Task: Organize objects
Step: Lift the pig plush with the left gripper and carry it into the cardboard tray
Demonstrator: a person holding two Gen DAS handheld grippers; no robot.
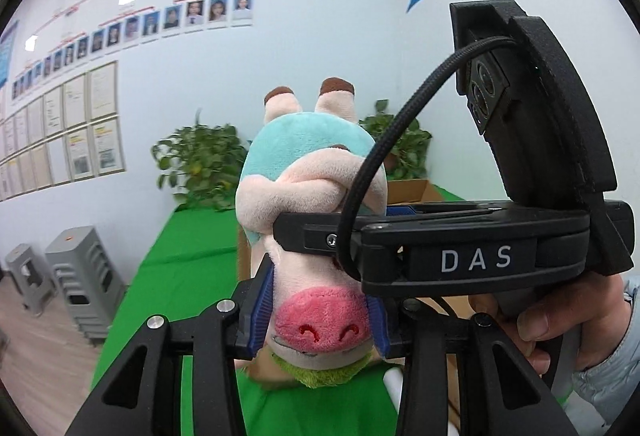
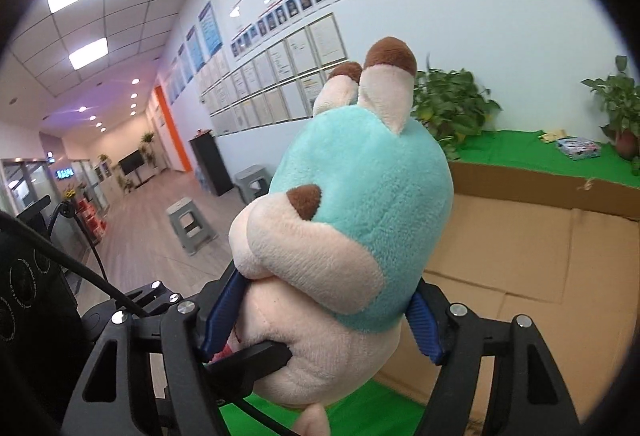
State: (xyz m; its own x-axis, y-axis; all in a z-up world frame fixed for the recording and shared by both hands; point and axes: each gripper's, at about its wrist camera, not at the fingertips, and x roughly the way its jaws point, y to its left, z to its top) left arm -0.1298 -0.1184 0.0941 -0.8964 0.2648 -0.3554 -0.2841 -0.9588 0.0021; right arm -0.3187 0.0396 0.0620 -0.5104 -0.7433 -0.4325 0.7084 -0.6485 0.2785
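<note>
A plush pig (image 1: 308,140) in a teal shirt hangs upside down in the air, its pink snout toward the left wrist camera. My left gripper (image 1: 320,316) is shut on its head, a blue pad (image 1: 260,308) pressing each cheek. My right gripper (image 1: 316,232) reaches in from the right across the pig's body, held by a person's hand (image 1: 560,316). In the right wrist view the pig (image 2: 360,188) fills the middle. My right gripper (image 2: 324,316) is shut on its belly with both blue pads (image 2: 424,328) pressed into the plush. A left finger (image 2: 248,360) shows beneath.
An open cardboard box (image 2: 520,244) lies below and to the right on the green-covered table (image 1: 192,248). Potted plants (image 2: 452,108) and a small colourful box (image 2: 578,148) stand at the table's back. Grey stools (image 1: 84,272) stand on the floor to the left.
</note>
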